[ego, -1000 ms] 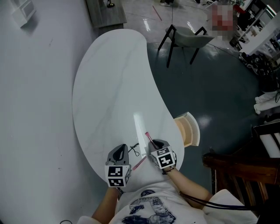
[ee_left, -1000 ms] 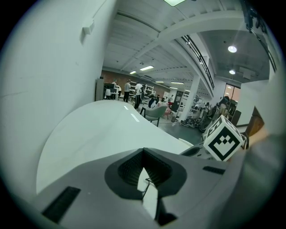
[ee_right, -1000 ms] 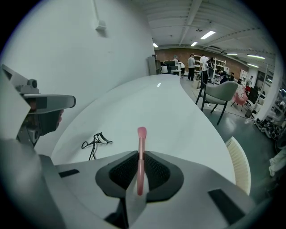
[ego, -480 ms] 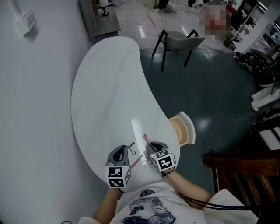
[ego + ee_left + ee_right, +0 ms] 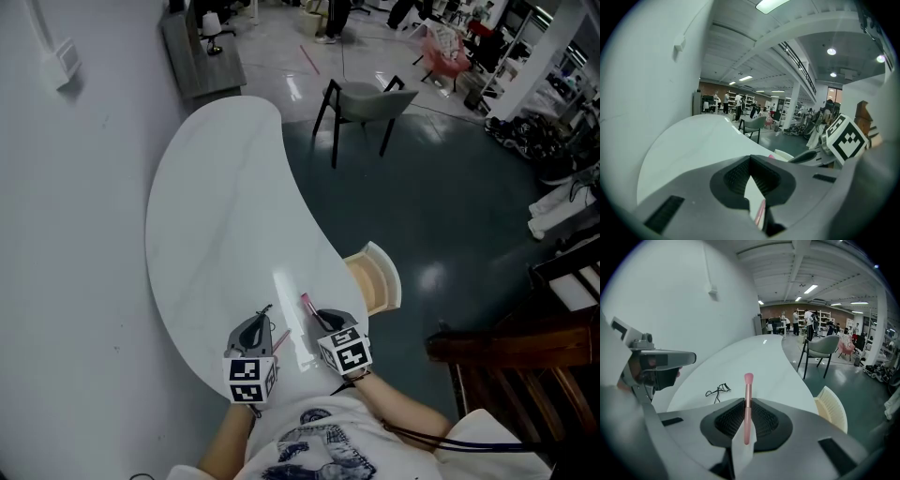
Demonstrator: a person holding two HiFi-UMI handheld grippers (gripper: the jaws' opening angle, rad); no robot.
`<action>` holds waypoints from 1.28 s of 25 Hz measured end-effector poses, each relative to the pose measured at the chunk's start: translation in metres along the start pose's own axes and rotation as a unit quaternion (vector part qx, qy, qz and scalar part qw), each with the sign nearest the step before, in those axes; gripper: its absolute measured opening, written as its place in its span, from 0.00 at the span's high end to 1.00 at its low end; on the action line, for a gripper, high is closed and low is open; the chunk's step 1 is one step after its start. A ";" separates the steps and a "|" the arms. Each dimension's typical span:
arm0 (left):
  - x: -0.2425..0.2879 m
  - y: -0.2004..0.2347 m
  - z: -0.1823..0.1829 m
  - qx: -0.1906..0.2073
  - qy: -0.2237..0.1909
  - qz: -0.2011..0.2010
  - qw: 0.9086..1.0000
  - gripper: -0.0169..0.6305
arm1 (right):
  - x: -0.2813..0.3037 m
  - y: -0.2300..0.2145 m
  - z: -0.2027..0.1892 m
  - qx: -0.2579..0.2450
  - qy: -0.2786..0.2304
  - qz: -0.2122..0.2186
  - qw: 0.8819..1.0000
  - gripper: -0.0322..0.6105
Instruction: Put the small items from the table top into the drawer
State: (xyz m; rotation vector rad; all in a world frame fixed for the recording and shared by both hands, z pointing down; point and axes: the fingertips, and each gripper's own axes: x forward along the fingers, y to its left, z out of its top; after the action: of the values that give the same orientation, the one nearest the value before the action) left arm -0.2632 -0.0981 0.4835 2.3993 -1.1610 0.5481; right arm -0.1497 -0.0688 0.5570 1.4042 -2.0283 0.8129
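The right hand-held gripper (image 5: 746,401) pinches a pink makeup brush (image 5: 748,390) by its handle. The jaws are closed on it, and the brush head sticks out forward past the tips. In the head view this gripper sits over the near end of the white tabletop (image 5: 216,206), close to its right edge. Just beyond that edge an open drawer (image 5: 373,281) shows its pale wooden inside.

The left hand-held gripper (image 5: 750,160) has its jaws pressed together. It is just beside the right one, over the same near end of the tabletop. A thin pink stick (image 5: 760,213) shows through the gap under its jaws. Whether the jaws hold it or it lies on the surface cannot be told.

A black eyelash curler (image 5: 718,390) lies on the tabletop just ahead of the left hand-held gripper. A grey chair (image 5: 361,98) stands on the dark floor beyond the tabletop's far right edge.
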 end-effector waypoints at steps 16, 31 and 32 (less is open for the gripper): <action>0.023 -0.128 0.019 0.027 -0.011 0.002 1.000 0.94 | -0.091 -0.077 -0.015 -0.002 -0.038 0.016 0.999 0.86; 0.038 -0.242 0.003 0.027 -0.013 0.056 0.998 0.94 | -0.161 -0.171 -0.063 0.007 -0.055 0.053 0.997 0.86; 0.040 -0.252 0.001 0.025 -0.014 0.057 0.998 0.94 | -0.167 -0.177 -0.067 0.006 -0.055 0.054 0.997 0.86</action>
State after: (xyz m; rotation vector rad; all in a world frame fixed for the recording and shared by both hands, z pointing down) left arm -0.0386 0.0179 0.4535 2.4004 -1.3175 0.5865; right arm 0.0760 0.0349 0.5128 1.3825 -2.2029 0.8092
